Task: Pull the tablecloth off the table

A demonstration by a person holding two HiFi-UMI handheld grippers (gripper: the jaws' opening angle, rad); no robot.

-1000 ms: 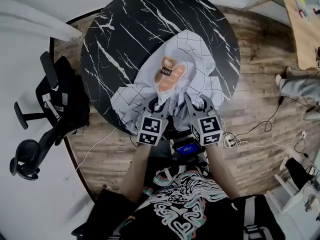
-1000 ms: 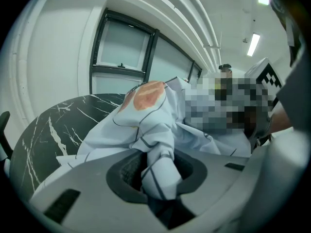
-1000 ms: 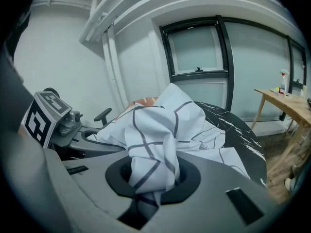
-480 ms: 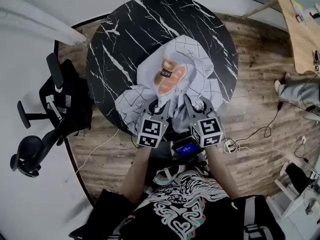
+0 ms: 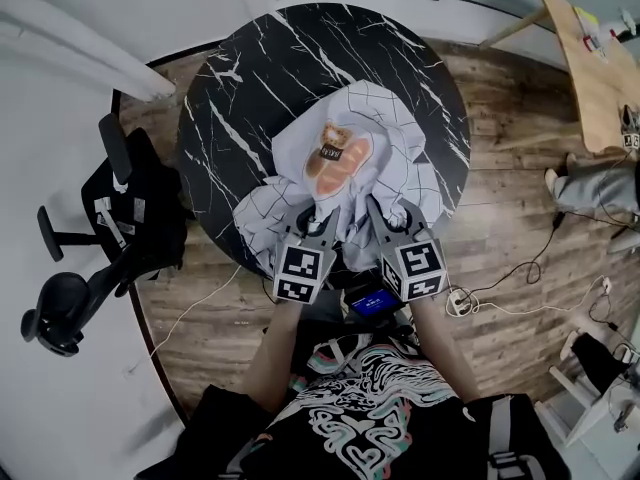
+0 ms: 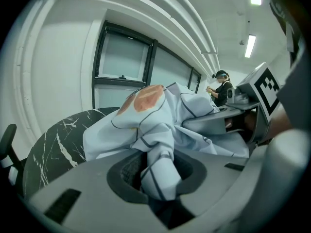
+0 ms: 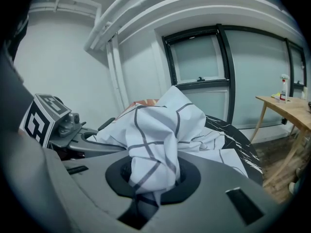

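— Where did we have the tablecloth (image 5: pixel 385 128)?

— It was bunched on the near half of the round black marble table (image 5: pixel 250 78). It was a pale cloth with a dark grid, and an orange print (image 5: pixel 335 158) sat on top of the heap. The far side and the left of the tabletop lay bare.

— Which way did it run?

— Its long axis went from the near rim, where we gripped it, away toward the table's middle, leaning a little to the right in the head view. The near end was gathered into two twisted tails, one for each gripper.

— How did we hold it?

— Our left gripper (image 5: pixel 320 218) had its jaws almost together, pinched on a twisted fold that stuck up between the pads. Our right gripper (image 5: pixel 385 213) was closed tighter on a second wad of the same cloth, which rose in a crumpled peak just beyond it.

— And our arms?

— Both forearms (image 5: pixel 272 353) reached straight out from the body, side by side and close. The grippers pointed forward and sloped down at the near rim, with their tips angled slightly toward each other. Their marker cubes (image 5: pixel 303 271) faced up. An office chair (image 5: pixel 110 218) stood off to the table's left.
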